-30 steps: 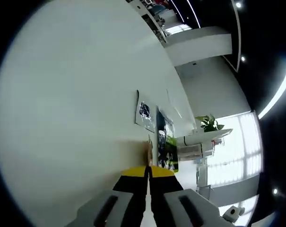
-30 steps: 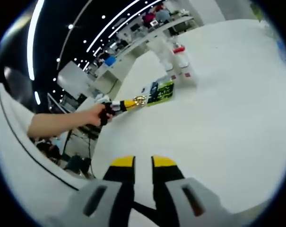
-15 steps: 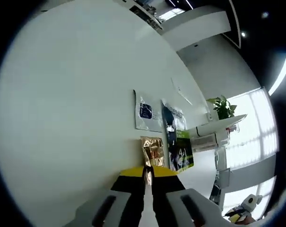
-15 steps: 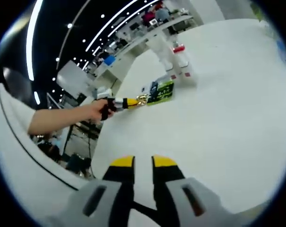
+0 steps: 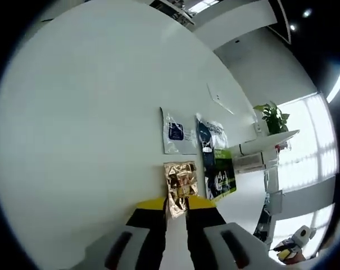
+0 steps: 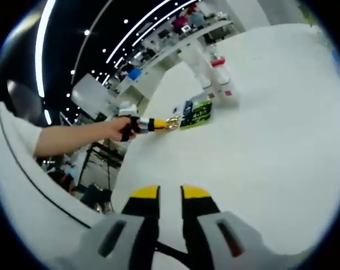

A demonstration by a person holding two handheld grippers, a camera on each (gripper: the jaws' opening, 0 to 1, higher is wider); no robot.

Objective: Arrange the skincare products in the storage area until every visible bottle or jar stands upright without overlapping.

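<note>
On the white table lie several flat sachets: a gold one, a white and blue one, a dark blue one and a green one. My left gripper is open, and the gold sachet's near end rests between its yellow tips. In the right gripper view that gripper is held by a person's hand, with the gold sachet at its tip beside the green sachet. My right gripper hovers open over bare table, far from the sachets.
Tall white bottles with red marks stand just beyond the sachets, and the same bottles are close to the green sachet. A potted plant is behind them. Desks and people fill the far background. The table edge runs at my left.
The left jaws were shut on the gold sachet and have parted. More of the sachet now shows flat on the table. The right gripper has barely moved.
</note>
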